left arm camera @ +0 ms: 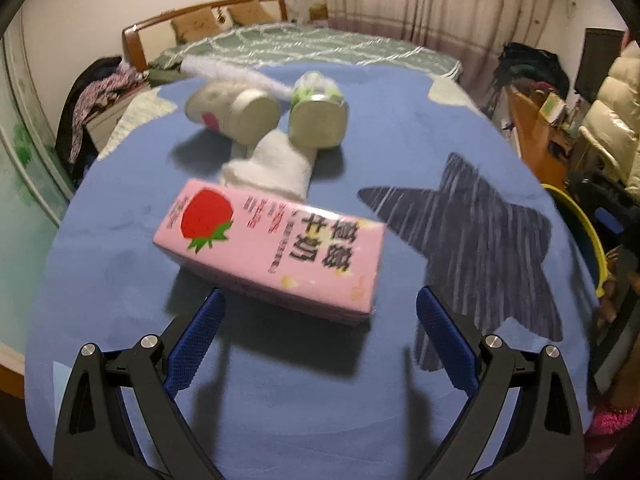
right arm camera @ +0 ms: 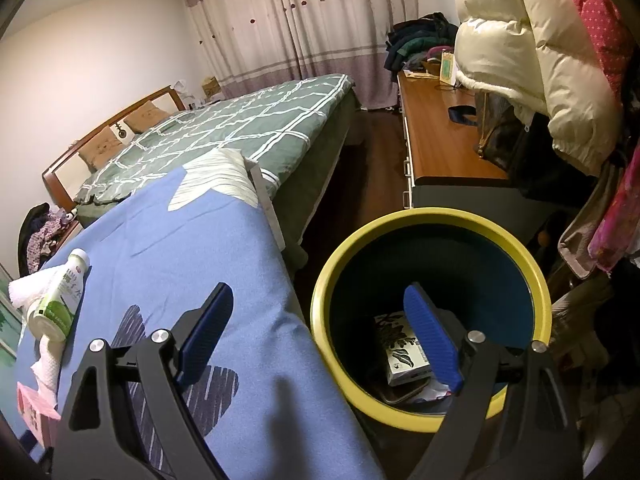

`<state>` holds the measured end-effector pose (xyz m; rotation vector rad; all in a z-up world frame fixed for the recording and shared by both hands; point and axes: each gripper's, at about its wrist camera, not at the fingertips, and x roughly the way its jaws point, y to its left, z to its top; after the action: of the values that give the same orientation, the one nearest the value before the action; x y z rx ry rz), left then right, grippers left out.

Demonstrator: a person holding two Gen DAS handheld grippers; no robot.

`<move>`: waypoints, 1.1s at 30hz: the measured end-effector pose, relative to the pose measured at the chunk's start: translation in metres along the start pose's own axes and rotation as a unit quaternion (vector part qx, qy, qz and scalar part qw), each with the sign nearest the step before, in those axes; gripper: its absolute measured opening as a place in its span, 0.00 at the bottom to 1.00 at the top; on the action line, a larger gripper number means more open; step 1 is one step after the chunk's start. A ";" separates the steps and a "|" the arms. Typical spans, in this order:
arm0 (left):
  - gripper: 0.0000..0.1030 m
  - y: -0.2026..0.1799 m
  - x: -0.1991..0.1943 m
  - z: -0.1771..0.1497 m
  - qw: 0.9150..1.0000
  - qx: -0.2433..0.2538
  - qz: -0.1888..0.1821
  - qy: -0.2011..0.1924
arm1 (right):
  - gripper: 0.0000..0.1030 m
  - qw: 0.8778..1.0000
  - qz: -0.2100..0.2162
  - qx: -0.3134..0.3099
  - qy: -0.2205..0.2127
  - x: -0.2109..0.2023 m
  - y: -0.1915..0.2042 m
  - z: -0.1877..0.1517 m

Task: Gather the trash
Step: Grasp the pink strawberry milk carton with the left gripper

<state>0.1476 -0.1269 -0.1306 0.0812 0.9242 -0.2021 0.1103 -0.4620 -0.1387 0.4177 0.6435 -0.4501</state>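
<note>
While holding the left gripper (left arm camera: 320,296) wide open like this, go down slowly onto the pink milk box (left arm camera: 272,248). Nothing squeezed yet: one blue finger on each side of the near end of the box, with a bit of room to spare. Box lying flat and a little crooked on the blue cloth (left arm camera: 120,220), so turn the wrist a little to match its long sides. Squeeze the two wide faces softly. Probably empty and easy to crush, so no hard pinch. Lift straight up before going sideways.

Watch the things just behind the box. A white paper towel (left arm camera: 276,168) touching its far end, and two bottles (left arm camera: 316,120) (left arm camera: 236,114) lying on their sides past that. Try not to drag the towel along or bump the bottles and make them roll.

Right gripper (right arm camera: 318,292) wide open too, holding nothing, hanging by the edge of the cloth and the bin (right arm camera: 400,216). Maybe best to move it away first, to keep the bin's mouth free.

Bin low down, just beside the right edge of the cloth, yellow rim, dark inside, with a small box (right arm camera: 400,356) and some scraps at the bottom. Lots of room left inside. Carry the milk box over the bare cloth with the dark star, past the edge, then let go above the middle of the bin.

Careful farther right: a puffy coat (right arm camera: 540,60) and other clothes hanging close to the bin. More open floor between the bed (right arm camera: 240,128) and the desk (right arm camera: 440,128).
</note>
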 end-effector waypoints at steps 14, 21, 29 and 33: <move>0.92 0.108 -0.012 -0.015 0.991 -0.108 0.079 -0.001 | 0.80 1.000 0.003 0.004 0.001 0.000 0.001 -0.001; 0.92 0.129 -0.027 -0.016 0.988 -0.140 0.054 -0.022 | 0.80 1.000 0.002 0.004 0.001 -0.001 0.001 -0.001; 0.92 0.093 -0.014 0.015 0.995 -0.090 0.045 -0.024 | 0.80 1.000 0.006 0.007 0.003 -0.002 0.000 -0.001; 0.79 0.102 0.003 0.017 0.994 -0.097 0.041 0.001 | 0.80 1.000 0.011 0.011 0.007 0.001 -0.002 -0.001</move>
<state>0.1835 -0.0305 -0.1241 -0.0613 0.9369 -0.0357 0.1096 -0.4632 -0.1400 0.4497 0.6481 -0.4345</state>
